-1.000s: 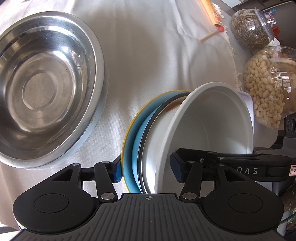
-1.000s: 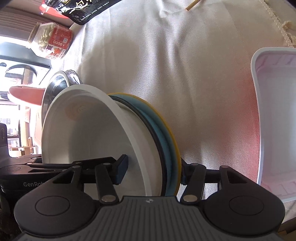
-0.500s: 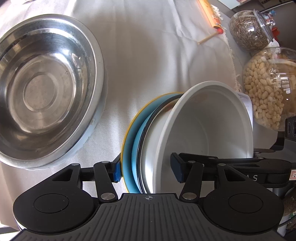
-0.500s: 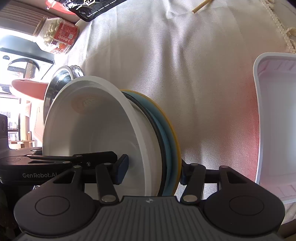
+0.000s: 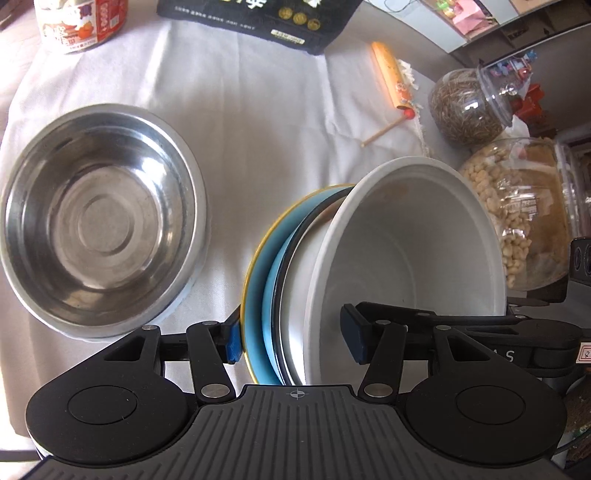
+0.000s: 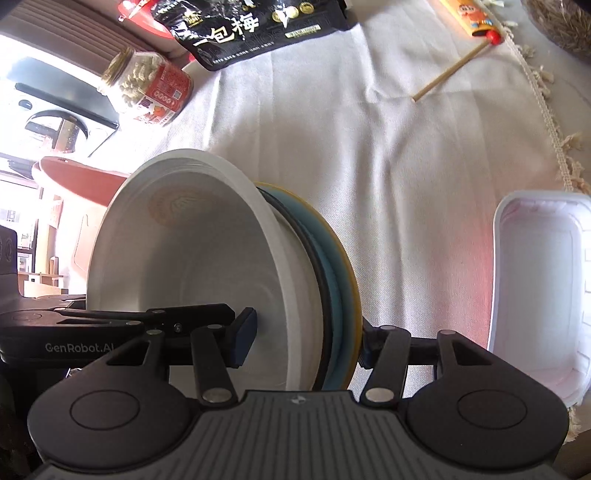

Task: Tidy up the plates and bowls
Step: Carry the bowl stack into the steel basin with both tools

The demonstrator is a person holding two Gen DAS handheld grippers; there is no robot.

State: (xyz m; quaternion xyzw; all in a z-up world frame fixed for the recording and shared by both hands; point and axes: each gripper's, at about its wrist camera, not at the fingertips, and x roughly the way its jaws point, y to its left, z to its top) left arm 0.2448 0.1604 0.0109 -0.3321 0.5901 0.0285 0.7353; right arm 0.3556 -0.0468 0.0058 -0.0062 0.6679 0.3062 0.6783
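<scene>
Grippers on one stack, opposite rims. Left gripper (image 5: 293,341): jaws clamped across the stack (image 5: 295,295), one pad on the underside of the blue plate (image 5: 258,288), the other inside the white bowl (image 5: 406,251). Right gripper (image 6: 306,341): same clamp from the far side, one pad inside the bowl, the other behind the plate's yellow edge. A dark-rimmed dish sits between plate and bowl. Stack appears clear of the cloth (image 5: 258,110), held between both hands.

Steel bowl (image 5: 99,218) stands empty on the cloth beside the stack in the left view. White tray (image 6: 539,288) lies near the stack in the right view. Nut jar (image 5: 524,214) and seed jar (image 5: 469,107) stand just past the stack; red-label jar (image 6: 147,88) and black bag (image 6: 251,26) further off.

Risks, as judged: 
- Uneven hand height tilts the stack; inner dishes could slide.
- Pads bear on rims only; a slack grip drops everything.
- Swing toward the jars could knock them.
</scene>
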